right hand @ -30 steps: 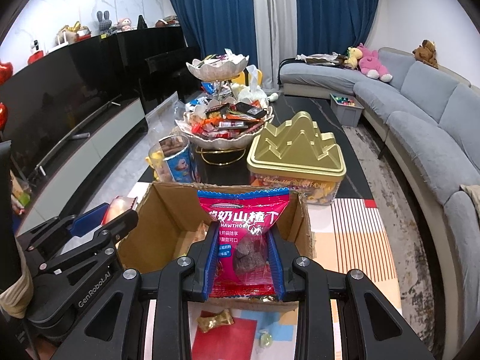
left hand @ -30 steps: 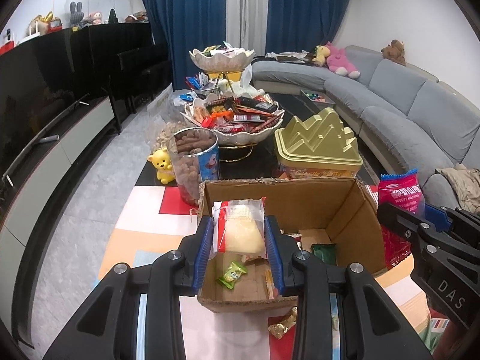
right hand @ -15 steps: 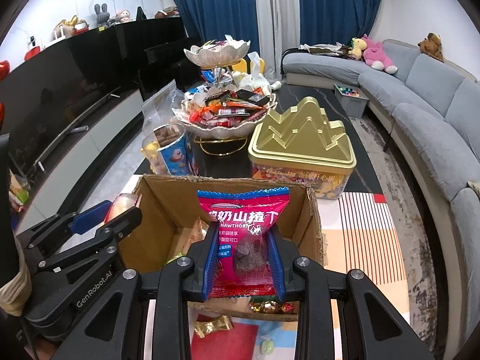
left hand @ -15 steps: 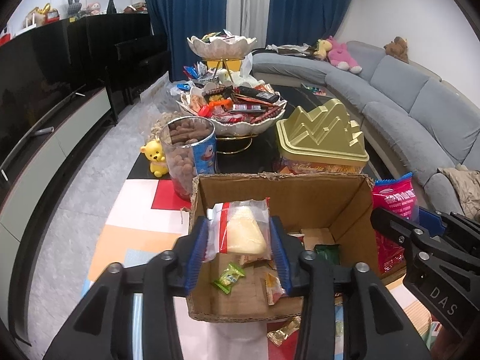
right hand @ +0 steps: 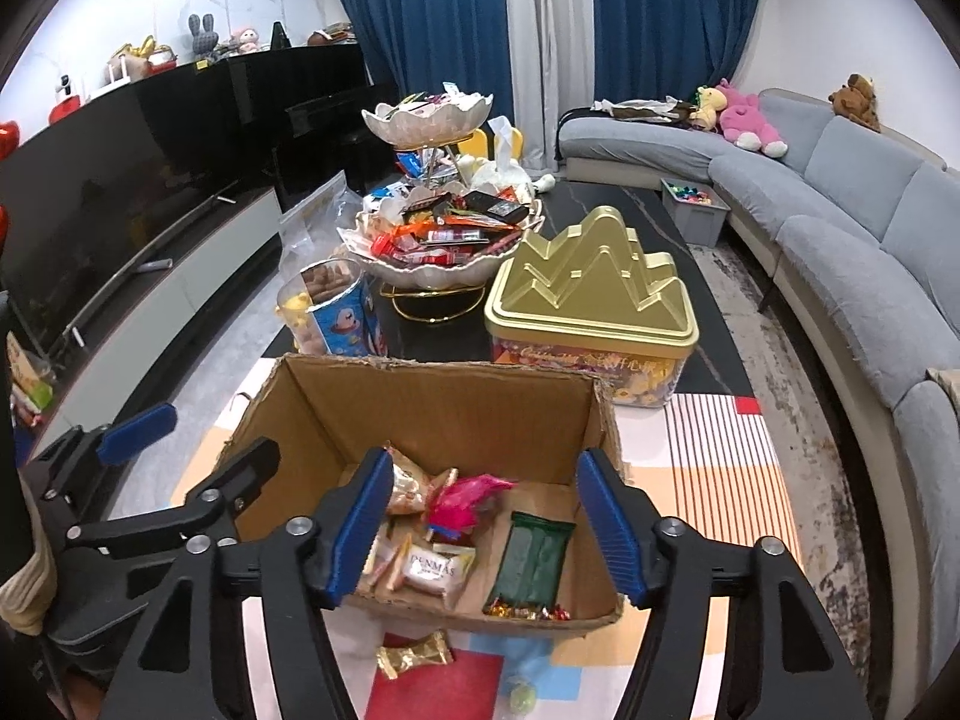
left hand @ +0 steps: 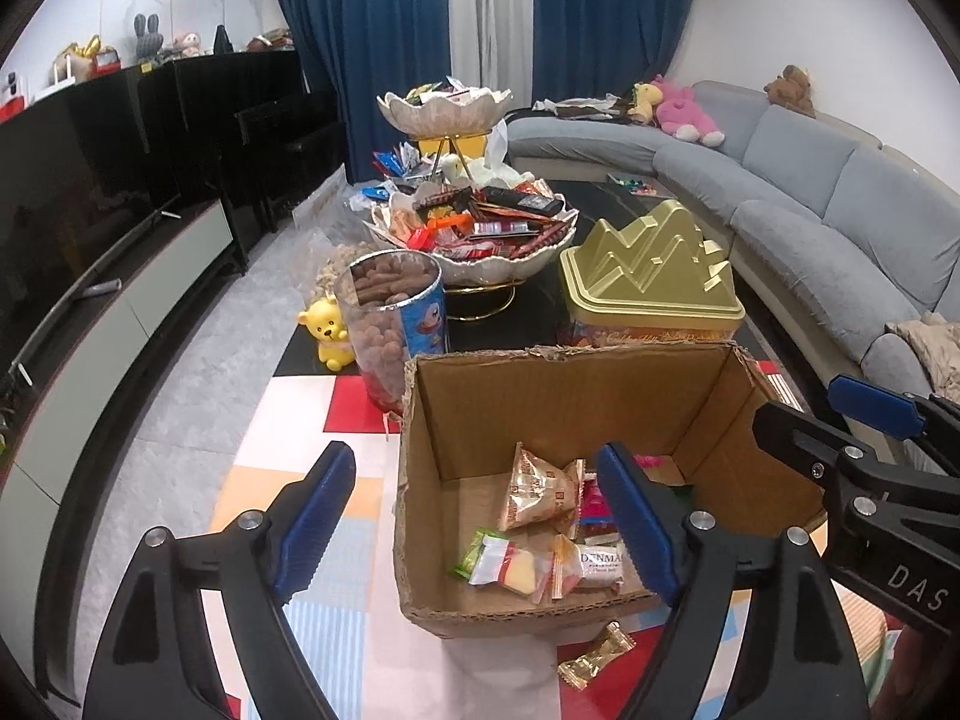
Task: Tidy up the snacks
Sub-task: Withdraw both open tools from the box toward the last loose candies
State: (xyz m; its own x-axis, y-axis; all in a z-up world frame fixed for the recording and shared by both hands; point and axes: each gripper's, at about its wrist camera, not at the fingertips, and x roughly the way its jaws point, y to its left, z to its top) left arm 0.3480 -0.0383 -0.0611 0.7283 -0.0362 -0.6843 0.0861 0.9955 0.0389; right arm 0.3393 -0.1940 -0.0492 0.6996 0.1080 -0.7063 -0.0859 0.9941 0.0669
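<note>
Left claw (left hand: 474, 516): jaws spread wide, just been opening, nothing pinched; it hangs over the near left part of the cardboard box (left hand: 570, 402).
Right claw (right hand: 489, 534): jaws spread, just been opening, nothing pinched; it hangs over the box's middle.
Snacks: loose in the box bottom, among them a pale cake packet (left hand: 543, 489), a pink bag (right hand: 465, 498) and a dark green packet (right hand: 531, 561).
Edges: the box's near wall is low and ragged, its far wall tall; open space above the contents between the walls.
Counter (left hand: 300, 420): colourful cloth under the box; one gold-wrapped candy (left hand: 594, 657) lies just outside the near wall.
Behind the box: a tub of brown snacks (left hand: 393, 324), a tiered bowl stand (left hand: 474, 246) heaped with sweets, a gold mountain-lidded tin (left hand: 648, 276).
Left view only: a yellow bear figure (left hand: 330, 330) beside the tub.
Right view only: the green packet and small red candies at the box's front edge.
Hard to make out: the pink bag is crumpled, its print unreadable; the packets under the right claw's left finger are partly hidden.
</note>
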